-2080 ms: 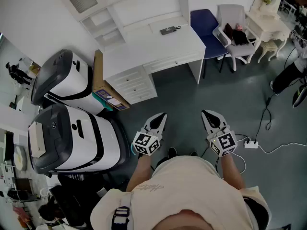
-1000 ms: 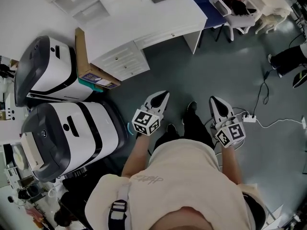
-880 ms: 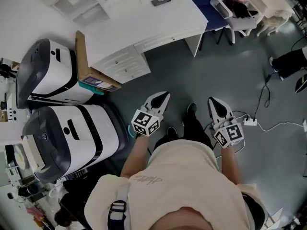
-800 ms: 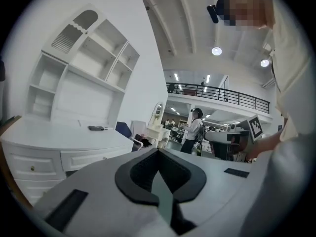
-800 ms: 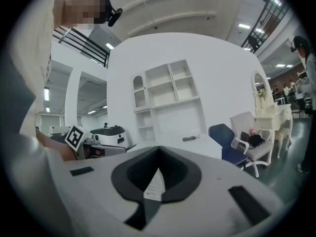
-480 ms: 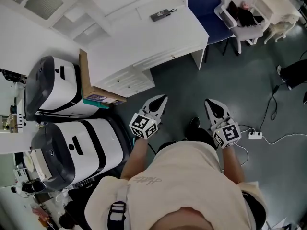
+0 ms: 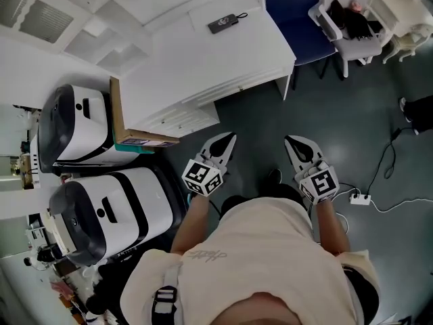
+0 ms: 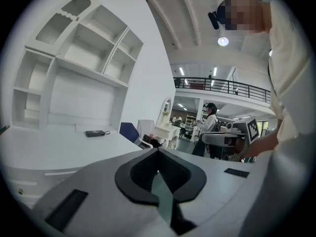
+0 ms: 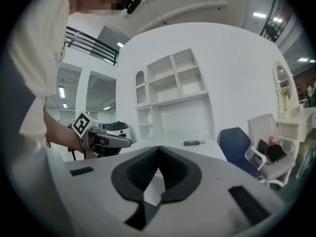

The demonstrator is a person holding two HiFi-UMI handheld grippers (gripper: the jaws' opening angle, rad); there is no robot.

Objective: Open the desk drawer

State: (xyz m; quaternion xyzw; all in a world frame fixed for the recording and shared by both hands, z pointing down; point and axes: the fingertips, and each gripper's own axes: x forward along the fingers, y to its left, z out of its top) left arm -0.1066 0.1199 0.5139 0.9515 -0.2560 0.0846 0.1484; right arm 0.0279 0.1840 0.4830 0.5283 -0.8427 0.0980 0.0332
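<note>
in front of you, past a strip of dark floor [image 7: 257, 124], stands the white desk [image 7: 196, 63] with its shelf unit [image 7: 81, 26] behind it. the desk drawer [image 7: 247, 83] sits just under the desktop, shut flush. to its left is a stack of drawers [image 7: 181, 118], also shut. a small dark device [image 7: 222, 24] lies on the desktop near the back.

your left gripper [image 7: 229, 139] points toward the corner of the drawer stack, and its jaws are pressed together with nothing between them. the left gripper view shows the tips meeting [image 8: 158, 151], with the desktop beyond. your right gripper [image 7: 292, 143] points toward the open space beneath the desk, beside the desk's right leg [image 7: 287, 87]. its jaws are also closed tip to tip and hold nothing [image 9: 158, 149]. neither gripper touches the desk, and floor shows between both tips and the drawer fronts.

to your left stand two white and black machines [image 7: 78, 124], with a cardboard box [image 7: 132, 137] wedged between the nearer side of the desk and them. a blue chair [image 7: 298, 12] and a white armchair [image 7: 342, 29] stand to the right of the desk. a power strip [image 7: 358, 199] with its cable lies on the floor at your right.
</note>
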